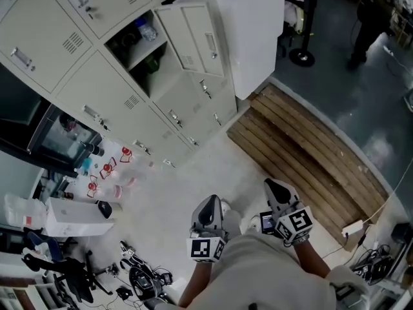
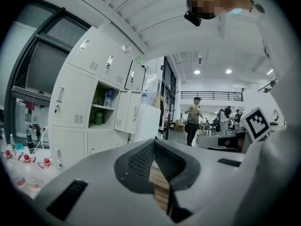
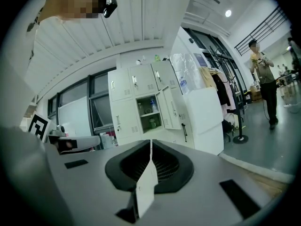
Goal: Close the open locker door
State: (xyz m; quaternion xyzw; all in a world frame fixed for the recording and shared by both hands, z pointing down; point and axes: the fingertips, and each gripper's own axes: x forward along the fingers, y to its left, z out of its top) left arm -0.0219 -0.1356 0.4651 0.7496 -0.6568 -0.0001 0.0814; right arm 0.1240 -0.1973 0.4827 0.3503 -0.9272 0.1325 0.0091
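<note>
The cream locker bank [image 1: 97,76] fills the upper left of the head view. One compartment [image 1: 139,50] stands open, with a bottle and a green thing on its shelves. Its door [image 1: 193,37] is swung out to the right, against a white cabinet [image 1: 251,31]. Both gripper views show the same door [image 2: 128,111] [image 3: 170,108] well ahead of the jaws. My left gripper [image 1: 208,203] [image 2: 154,142] and right gripper [image 1: 274,187] [image 3: 151,142] are held low and close to my body, far from the lockers. Both have their jaws shut with nothing between them.
A wooden pallet [image 1: 303,154] lies on the floor to the right of the lockers. Several plastic bottles [image 1: 110,173], a white box [image 1: 71,217] and cables [image 1: 139,273] crowd the floor at the left. A person [image 2: 193,119] stands further back in the hall.
</note>
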